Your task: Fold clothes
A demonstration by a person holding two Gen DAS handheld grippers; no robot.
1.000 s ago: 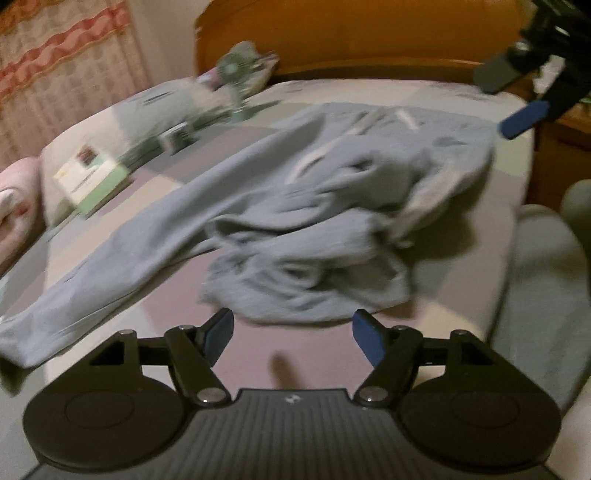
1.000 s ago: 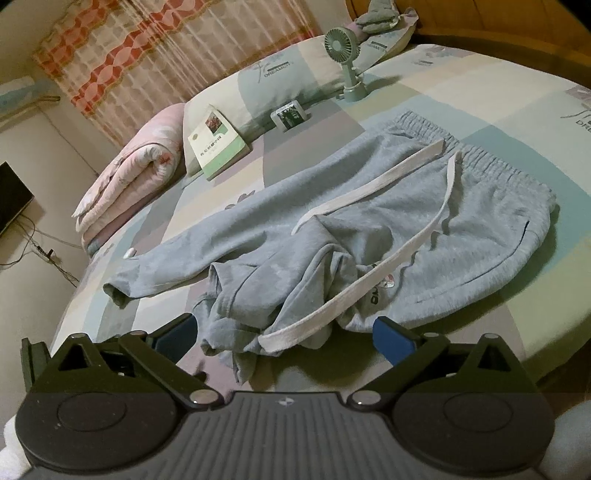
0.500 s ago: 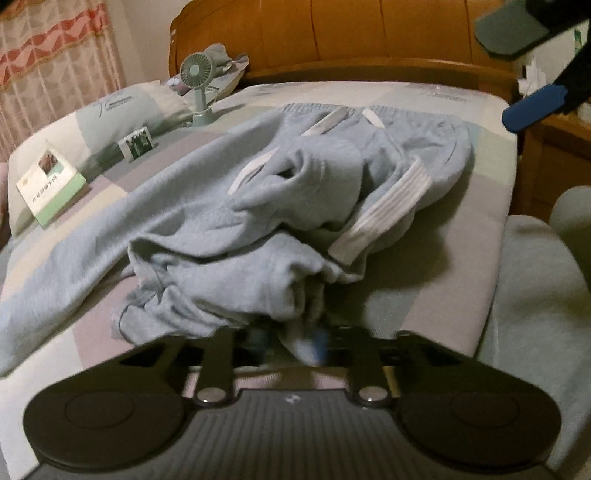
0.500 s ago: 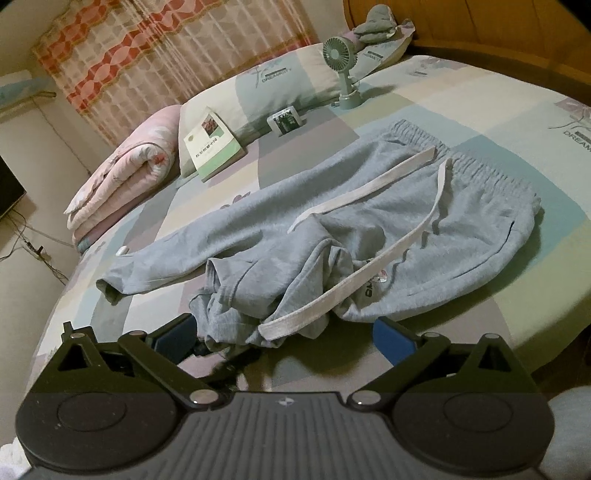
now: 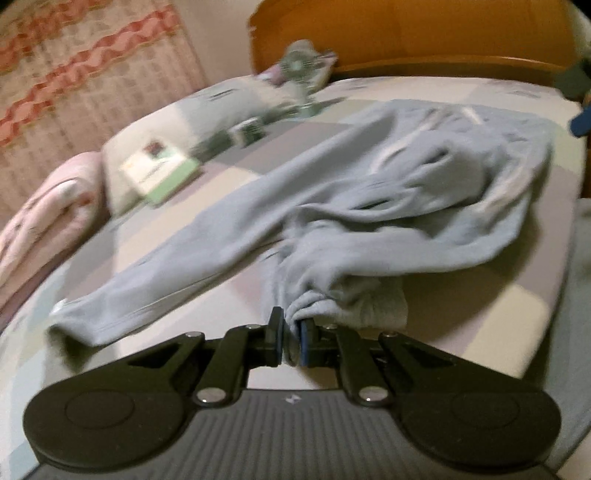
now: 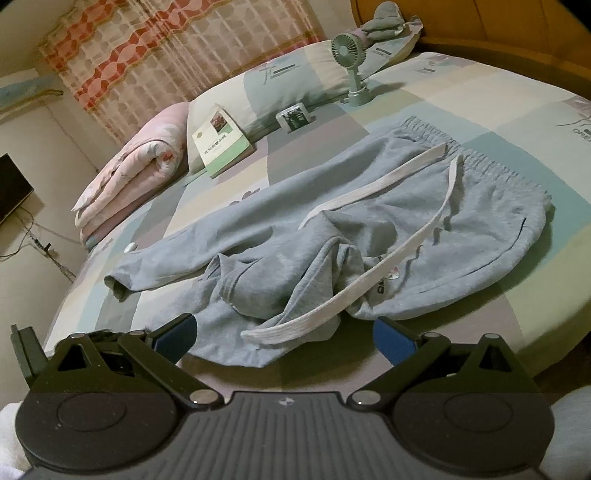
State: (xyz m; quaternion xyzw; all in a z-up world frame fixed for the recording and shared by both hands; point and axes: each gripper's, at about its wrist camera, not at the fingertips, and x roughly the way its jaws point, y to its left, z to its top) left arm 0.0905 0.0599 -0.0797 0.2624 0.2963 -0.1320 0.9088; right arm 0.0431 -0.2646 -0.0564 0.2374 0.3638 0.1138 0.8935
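Grey sweatpants [image 6: 369, 221] with white side stripes lie crumpled on the bed, one leg stretched out to the left, the other bunched near the front edge. In the left wrist view my left gripper [image 5: 291, 332] is shut on the cuff end of the bunched leg of the sweatpants [image 5: 369, 229], and the cloth pulls taut from the jaws. My right gripper [image 6: 284, 336] hovers open over the near edge of the bed, just short of the bunched leg, with nothing between its fingers. The left gripper's body [image 6: 22, 354] peeks in at the lower left of the right wrist view.
A patchwork bedsheet [image 6: 480, 92] covers the bed. Pillows, a green book [image 6: 221, 140], a small box [image 6: 295, 118] and a hand fan [image 6: 351, 66] sit at the far side. A folded pink quilt [image 6: 136, 177] lies left. The wooden headboard [image 5: 406, 33] stands behind.
The left gripper went from open to shut on the bunched leg's cuff, then drew back, lifting and stretching the cloth. The right gripper stayed open and still.
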